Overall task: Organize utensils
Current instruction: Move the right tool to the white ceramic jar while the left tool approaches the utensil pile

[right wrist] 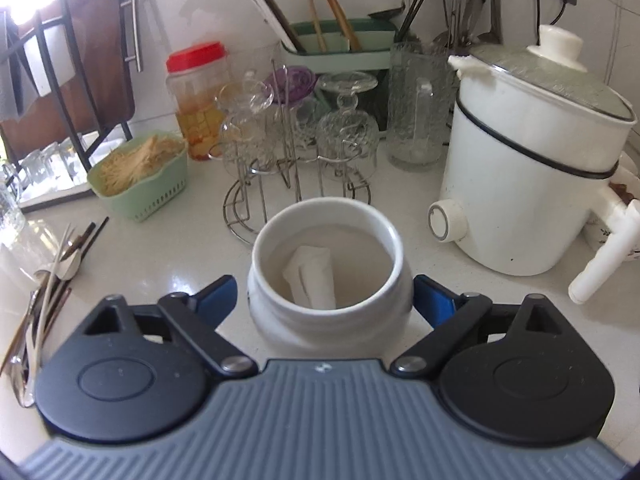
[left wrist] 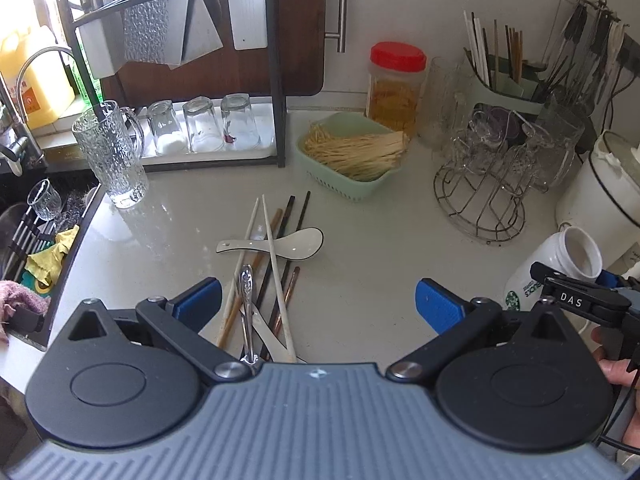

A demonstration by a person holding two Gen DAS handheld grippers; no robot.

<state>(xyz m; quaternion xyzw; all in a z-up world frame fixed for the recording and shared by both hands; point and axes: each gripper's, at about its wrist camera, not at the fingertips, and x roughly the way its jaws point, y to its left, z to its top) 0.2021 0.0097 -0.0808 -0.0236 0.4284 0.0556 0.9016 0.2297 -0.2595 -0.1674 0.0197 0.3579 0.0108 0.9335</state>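
Note:
A heap of utensils lies on the pale counter: several chopsticks [left wrist: 276, 248], a white ceramic spoon [left wrist: 298, 242] and a metal spoon [left wrist: 247, 292]. My left gripper [left wrist: 320, 304] hovers just above the near end of the heap, open, with nothing between its blue pads. In the right wrist view the same heap [right wrist: 48, 280] sits far left. My right gripper [right wrist: 324, 288] is shut on a white Starbucks mug [right wrist: 280, 320], its pads against both sides; a folded white packet lies inside. The mug [left wrist: 560, 264] also shows at the right of the left wrist view.
A green utensil holder [right wrist: 336, 48] with chopsticks stands at the back wall. Also on the counter are a wire rack of glasses [left wrist: 488, 184], a green basket of sticks [left wrist: 352, 152], a red-lidded jar [left wrist: 396, 84], a tall glass mug [left wrist: 112, 152] and a white electric pot [right wrist: 532, 160]. A sink [left wrist: 32, 232] lies left.

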